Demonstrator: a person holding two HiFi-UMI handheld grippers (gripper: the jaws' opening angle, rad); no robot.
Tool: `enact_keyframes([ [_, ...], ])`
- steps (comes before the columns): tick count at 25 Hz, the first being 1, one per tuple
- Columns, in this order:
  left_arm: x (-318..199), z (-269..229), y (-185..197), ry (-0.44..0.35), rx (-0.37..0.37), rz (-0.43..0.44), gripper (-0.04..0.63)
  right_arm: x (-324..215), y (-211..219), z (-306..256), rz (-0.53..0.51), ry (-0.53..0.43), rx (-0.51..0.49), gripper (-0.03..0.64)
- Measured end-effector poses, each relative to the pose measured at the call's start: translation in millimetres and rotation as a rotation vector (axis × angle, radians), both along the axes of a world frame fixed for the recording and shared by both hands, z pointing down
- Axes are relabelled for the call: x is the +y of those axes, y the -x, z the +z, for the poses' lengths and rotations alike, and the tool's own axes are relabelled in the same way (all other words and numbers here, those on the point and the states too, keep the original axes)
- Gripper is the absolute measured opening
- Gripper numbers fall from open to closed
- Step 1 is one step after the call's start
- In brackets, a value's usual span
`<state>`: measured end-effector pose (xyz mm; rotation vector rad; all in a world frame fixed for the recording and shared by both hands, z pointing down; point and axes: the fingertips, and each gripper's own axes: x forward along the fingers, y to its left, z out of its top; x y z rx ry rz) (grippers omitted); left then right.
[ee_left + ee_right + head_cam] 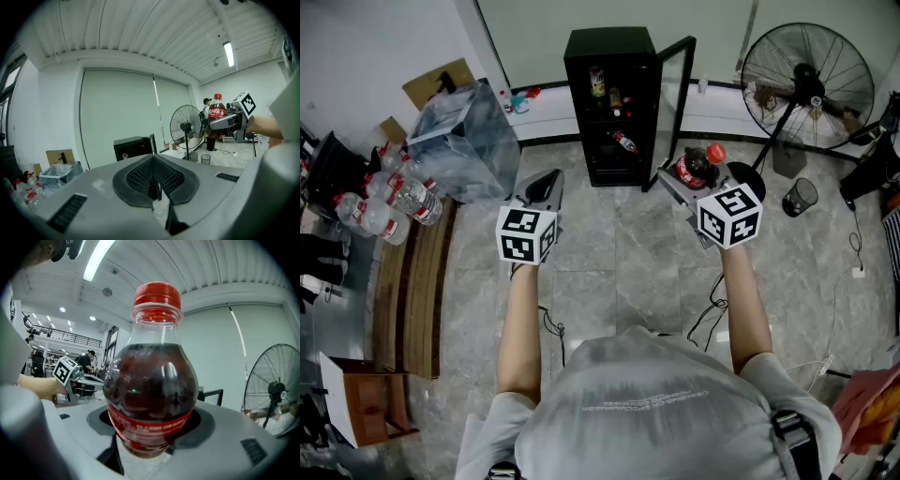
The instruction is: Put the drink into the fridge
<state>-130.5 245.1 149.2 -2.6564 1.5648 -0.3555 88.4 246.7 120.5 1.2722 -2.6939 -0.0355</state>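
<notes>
A cola bottle (pixel 695 166) with a red cap and red label is held upright in my right gripper (pixel 686 180), whose jaws are shut on its body; it fills the right gripper view, bottle (pixel 151 380). The small black fridge (pixel 611 103) stands ahead on the floor, its glass door (pixel 671 105) swung open to the right, with a few bottles on its shelves. My left gripper (pixel 546 187) is held out to the left of the fridge, jaws together with nothing between them, seen at gripper (pixel 155 187). The bottle (pixel 216 108) shows from the left gripper view too.
A standing fan (pixel 807 84) is right of the fridge, with a small mesh bin (pixel 801 197) beside it. At the left are a clear plastic crate (pixel 465 141), several water bottles (pixel 389 202) and cardboard boxes (pixel 358 412). Cables (pixel 708 314) trail on the marble floor.
</notes>
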Motion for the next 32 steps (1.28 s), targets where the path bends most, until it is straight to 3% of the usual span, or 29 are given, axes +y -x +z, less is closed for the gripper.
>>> enact_keyframes([
  [18, -6, 25, -86, 0.055, 0.014, -0.055, 0.014, -16, -105, 41, -0.027, 0.074, 0.013, 0.307],
  [22, -14, 27, -96, 0.064, -0.001, -0.048, 0.014, -25, -115, 47, -0.048, 0.098, -0.026, 0.306],
  [32, -104, 37, -99, 0.09, -0.02, -0.043, 0.014, -111, -114, 54, -0.073, 0.126, 0.018, 0.305],
])
